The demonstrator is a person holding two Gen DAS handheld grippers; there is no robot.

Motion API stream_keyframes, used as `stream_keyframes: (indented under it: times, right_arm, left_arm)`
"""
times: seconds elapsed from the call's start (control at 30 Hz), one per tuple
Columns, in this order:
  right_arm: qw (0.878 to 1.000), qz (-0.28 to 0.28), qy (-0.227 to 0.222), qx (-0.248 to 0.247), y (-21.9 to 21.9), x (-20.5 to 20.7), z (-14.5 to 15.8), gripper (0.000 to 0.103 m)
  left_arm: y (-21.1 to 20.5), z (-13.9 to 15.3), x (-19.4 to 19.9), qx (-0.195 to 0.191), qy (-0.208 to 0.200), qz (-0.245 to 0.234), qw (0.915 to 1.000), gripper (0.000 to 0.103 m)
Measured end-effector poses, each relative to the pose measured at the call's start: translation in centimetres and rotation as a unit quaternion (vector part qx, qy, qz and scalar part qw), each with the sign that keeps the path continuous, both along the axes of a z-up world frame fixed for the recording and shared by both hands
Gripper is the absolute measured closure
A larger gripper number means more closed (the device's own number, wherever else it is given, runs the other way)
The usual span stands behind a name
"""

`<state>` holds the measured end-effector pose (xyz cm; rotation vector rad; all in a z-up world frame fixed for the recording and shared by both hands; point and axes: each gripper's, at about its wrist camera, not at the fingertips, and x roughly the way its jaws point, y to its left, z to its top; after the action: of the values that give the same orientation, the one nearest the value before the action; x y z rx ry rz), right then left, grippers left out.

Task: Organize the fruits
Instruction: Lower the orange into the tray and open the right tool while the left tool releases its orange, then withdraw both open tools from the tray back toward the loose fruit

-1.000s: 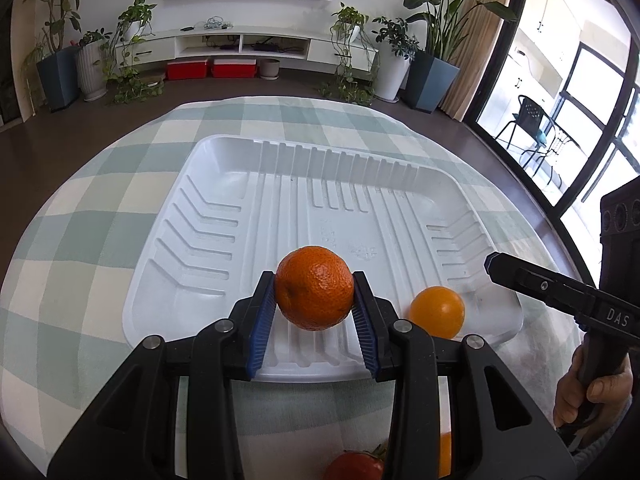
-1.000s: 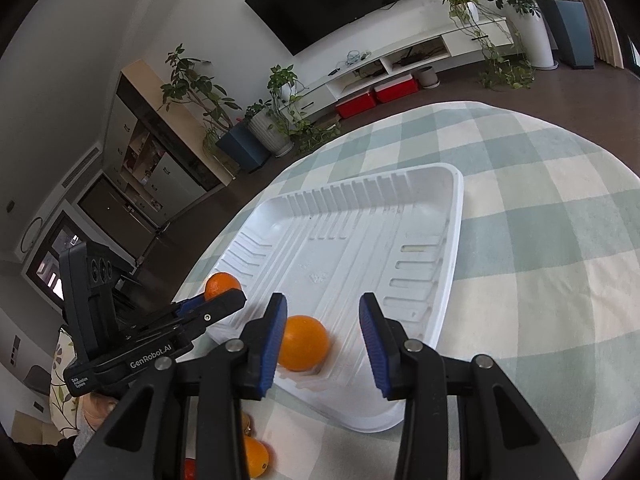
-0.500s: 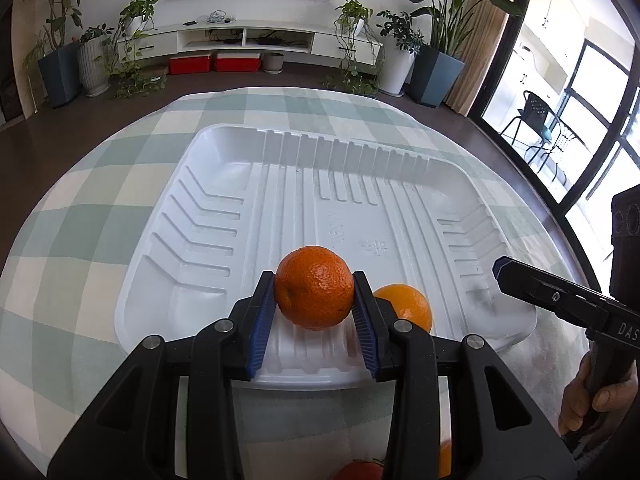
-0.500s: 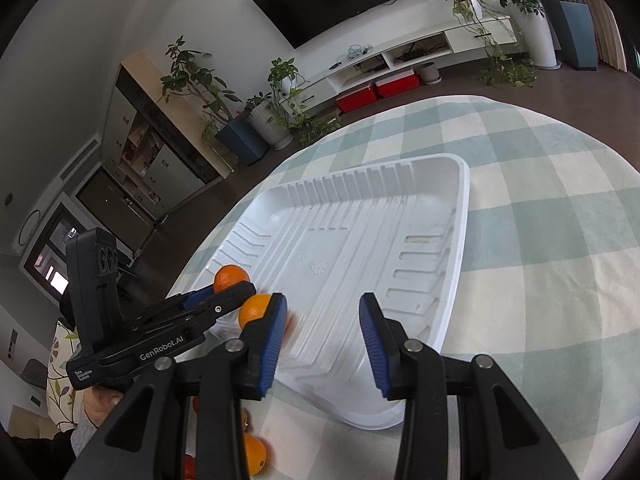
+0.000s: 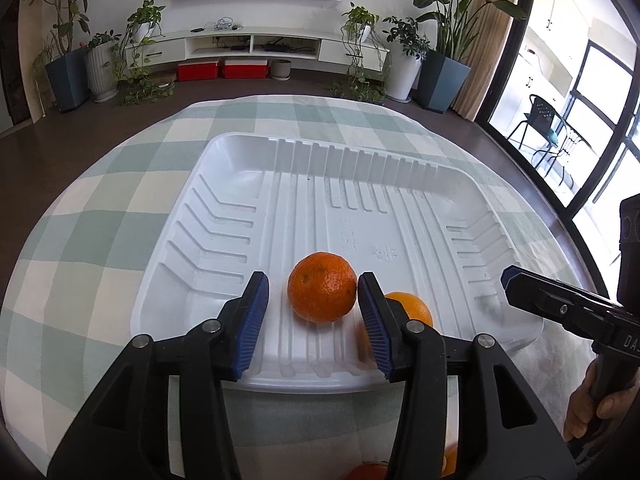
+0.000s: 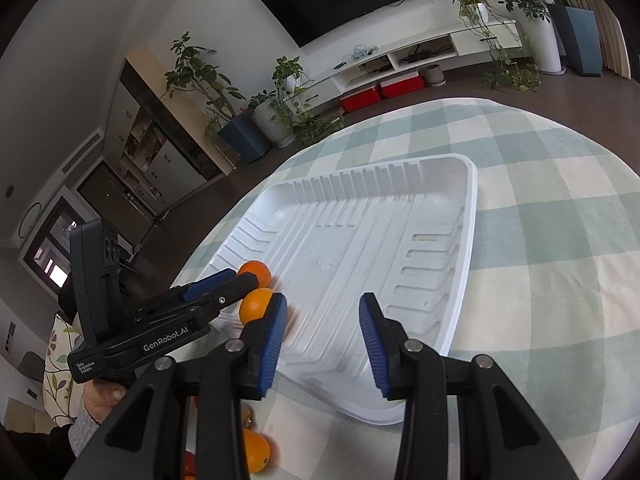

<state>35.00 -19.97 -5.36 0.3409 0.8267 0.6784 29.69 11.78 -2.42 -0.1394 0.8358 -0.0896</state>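
A white ribbed tray (image 5: 224,200) lies on the checked table. My left gripper (image 5: 314,312) is open over the tray's near edge. A dark orange (image 5: 322,287) sits on the tray floor between its jaws, against the right pad and apart from the left. A second, lighter orange (image 5: 412,307) lies in the tray just behind the right finger. My right gripper (image 6: 323,334) is open and empty over the tray's (image 6: 460,280) near side. In the right wrist view both oranges (image 6: 256,272) (image 6: 256,304) sit beside the left gripper's tip.
Loose fruit lies on the table short of the tray: an orange (image 6: 256,450) and something red (image 6: 189,464) below my right gripper, also at the bottom edge of the left wrist view (image 5: 366,472). The table edge curves close on the right.
My left gripper has opened and let go of the dark orange, which now rests in the tray. The lighter orange has rolled left toward it. My right gripper stays open.
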Motion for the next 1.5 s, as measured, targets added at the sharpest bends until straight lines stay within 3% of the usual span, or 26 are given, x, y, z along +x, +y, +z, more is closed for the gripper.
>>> stream_keyframes:
  times: [0.5,0.63,0.93,1.5]
  right_arm:
    - [1.000,0.006,-0.018,0.007,-0.1,-1.8,1.0,0.061]
    - [0.999,0.010,-0.029,0.006,0.1,-3.0,1.6,0.060]
    - [0.997,0.023,-0.071,-0.017,1.0,-7.0,2.6,0.056]
    - [0.989,0.036,-0.103,-0.096,2.3,-15.3,0.6,0.054]
  left_arm:
    - [-0.5,1.6,-2.8,0.012,-0.024,0.002,0.9996,0.058]
    - [-0.8,2.4,-4.5,0.013,-0.036,0.007,0.9992,0.048]
    - [-1.9,4.3,-8.9,0.027,-0.064,0.013,0.9975,0.041]
    - [-3.6,4.4,-15.6,0.033,-0.061,0.001,0.9976,0.041]
